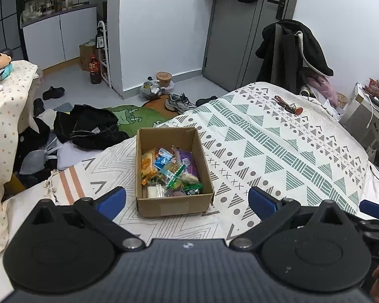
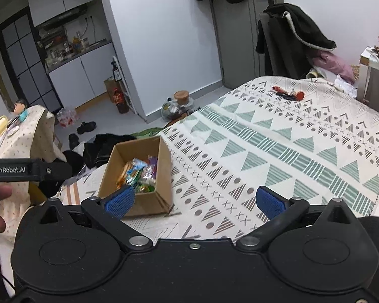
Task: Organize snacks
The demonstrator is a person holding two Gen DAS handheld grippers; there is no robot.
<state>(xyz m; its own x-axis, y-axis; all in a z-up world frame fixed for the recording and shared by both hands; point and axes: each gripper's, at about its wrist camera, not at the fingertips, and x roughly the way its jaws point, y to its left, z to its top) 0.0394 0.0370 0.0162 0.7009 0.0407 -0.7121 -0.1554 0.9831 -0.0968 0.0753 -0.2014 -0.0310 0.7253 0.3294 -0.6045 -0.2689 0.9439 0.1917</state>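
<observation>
While snacks (image 1: 170,170) fill the cardboard box (image 1: 174,205) on the bed (image 1: 278,151), left hand-held gripper (image 1: 187,202) hovers near, spread; right hand-held gripper (image 2: 195,199) spread, empty.

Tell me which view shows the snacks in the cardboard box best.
The left wrist view. It looks almost straight down into the cardboard box, so the snacks are spread out in plain sight. In the right wrist view the box sits off to the left, and its wall and a blue finger hide part of the snacks.
</observation>
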